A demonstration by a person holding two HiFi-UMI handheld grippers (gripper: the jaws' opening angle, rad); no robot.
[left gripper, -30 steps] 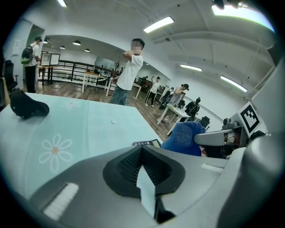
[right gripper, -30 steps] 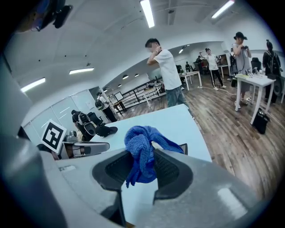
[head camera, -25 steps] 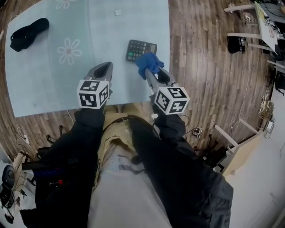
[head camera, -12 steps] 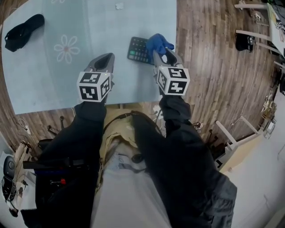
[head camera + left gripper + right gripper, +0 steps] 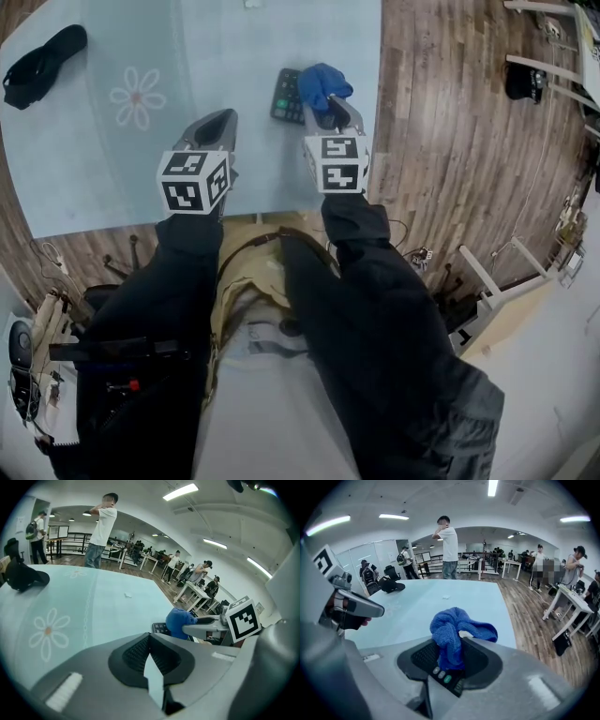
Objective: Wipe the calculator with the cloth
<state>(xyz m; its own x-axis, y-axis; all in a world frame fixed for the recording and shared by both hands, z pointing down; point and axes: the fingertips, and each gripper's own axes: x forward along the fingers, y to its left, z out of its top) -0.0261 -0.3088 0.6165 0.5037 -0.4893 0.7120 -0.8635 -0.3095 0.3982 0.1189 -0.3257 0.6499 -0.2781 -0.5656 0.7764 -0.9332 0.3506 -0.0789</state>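
The dark calculator [image 5: 286,95] lies near the right edge of the pale blue table [image 5: 112,178]. A bunched blue cloth [image 5: 323,82] covers its right part, and my right gripper [image 5: 325,105] is shut on that cloth. In the right gripper view the cloth [image 5: 452,634] sticks up between the jaws, with the calculator's keys [image 5: 446,679] showing just beneath. My left gripper [image 5: 217,120] hovers over the table to the calculator's left, shut and holding nothing. In the left gripper view the cloth [image 5: 178,622] hides most of the calculator [image 5: 161,628].
A black object [image 5: 37,64] lies at the table's far left corner. A small white scrap [image 5: 127,595] sits at the far side. A flower print [image 5: 136,97] marks the tabletop. Wooden floor [image 5: 450,141] starts just right of the calculator. A person [image 5: 449,545] stands beyond the table.
My right gripper has carried the cloth away from me, from the calculator's near right corner up along its right side. The left gripper has stayed in place.
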